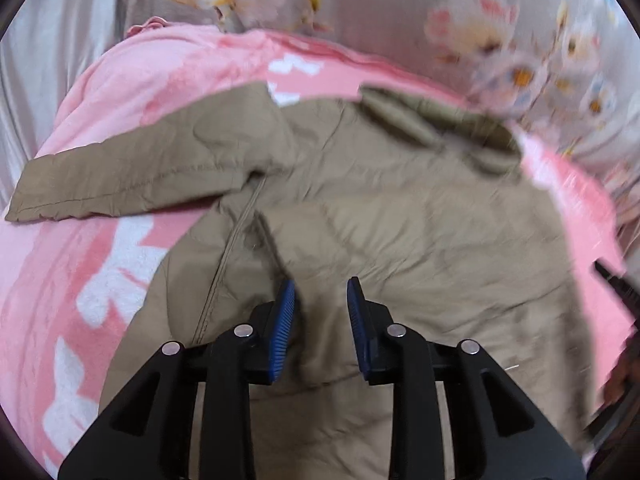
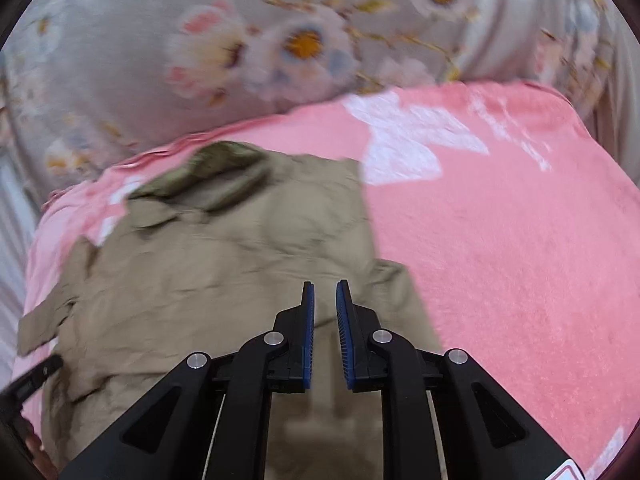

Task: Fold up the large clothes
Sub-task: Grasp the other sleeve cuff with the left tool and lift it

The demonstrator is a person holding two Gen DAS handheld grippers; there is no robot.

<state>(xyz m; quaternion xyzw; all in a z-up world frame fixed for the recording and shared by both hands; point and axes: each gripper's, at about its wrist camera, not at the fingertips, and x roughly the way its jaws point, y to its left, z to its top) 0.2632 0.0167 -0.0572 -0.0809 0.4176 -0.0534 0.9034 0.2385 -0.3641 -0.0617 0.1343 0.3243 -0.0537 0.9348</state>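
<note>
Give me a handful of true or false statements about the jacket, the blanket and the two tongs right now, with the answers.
1. The tan jacket lies on a pink blanket. True.
2. One sleeve stretches out sideways onto the blanket. True.
3. The left tongs are clamped on the sleeve. False: they stand apart with nothing between them, over the jacket's body.
4. The right tongs hold a fold of blanket. False: a narrow gap shows, nothing gripped.
5. The floral fabric behind the blanket is plain blue. False: grey with flowers.
</note>
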